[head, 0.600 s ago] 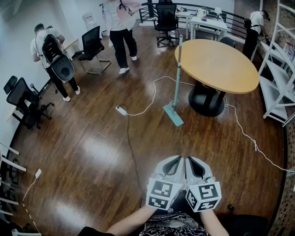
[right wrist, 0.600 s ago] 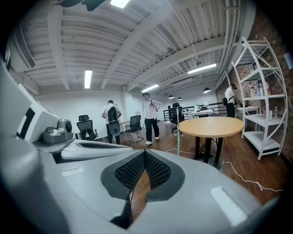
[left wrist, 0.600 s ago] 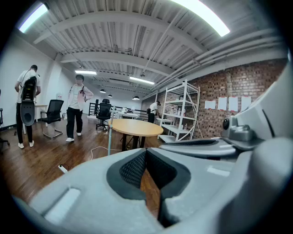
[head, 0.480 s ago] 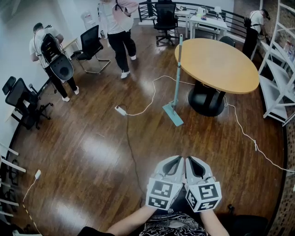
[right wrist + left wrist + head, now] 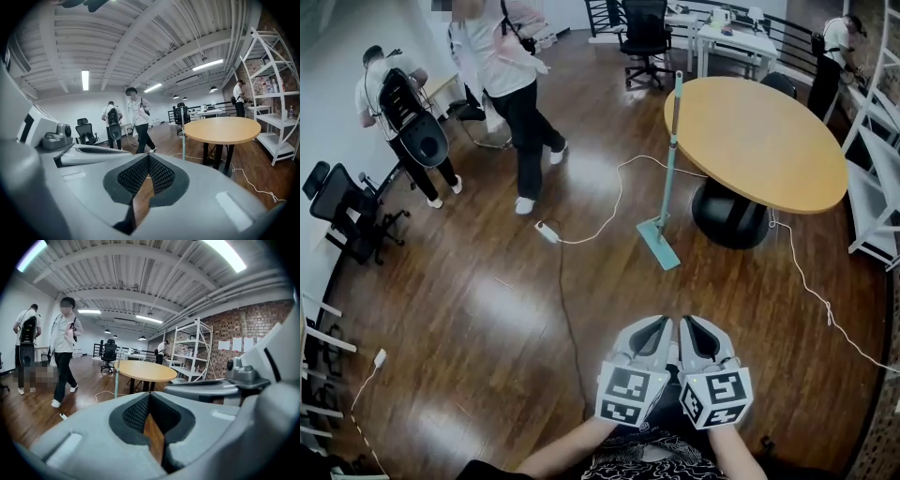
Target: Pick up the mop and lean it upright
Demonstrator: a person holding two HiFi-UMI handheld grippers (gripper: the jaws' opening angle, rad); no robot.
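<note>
The mop (image 5: 667, 178) stands upright, its teal handle leaning on the rim of the round wooden table (image 5: 769, 141) and its flat head on the floor. It is well ahead of both grippers. My left gripper (image 5: 654, 330) and right gripper (image 5: 698, 330) are held side by side close to my body, both shut with nothing between the jaws. The left gripper view shows the left gripper (image 5: 149, 394) with the mop handle (image 5: 116, 376) far off beside the table. In the right gripper view the right gripper (image 5: 148, 157) is shut too, and the handle (image 5: 183, 140) stands at the table edge.
A white cable (image 5: 609, 206) with a plug block (image 5: 547, 232) crosses the floor left of the mop. A person (image 5: 511, 84) walks at the back left, another with a backpack (image 5: 403, 112) stands by the wall. Office chairs (image 5: 342, 202) stand left, white shelving (image 5: 877, 187) right.
The walking person has come nearer and further left across the floor. The head view has shifted slightly. Both grippers and the mop stay as they were.
</note>
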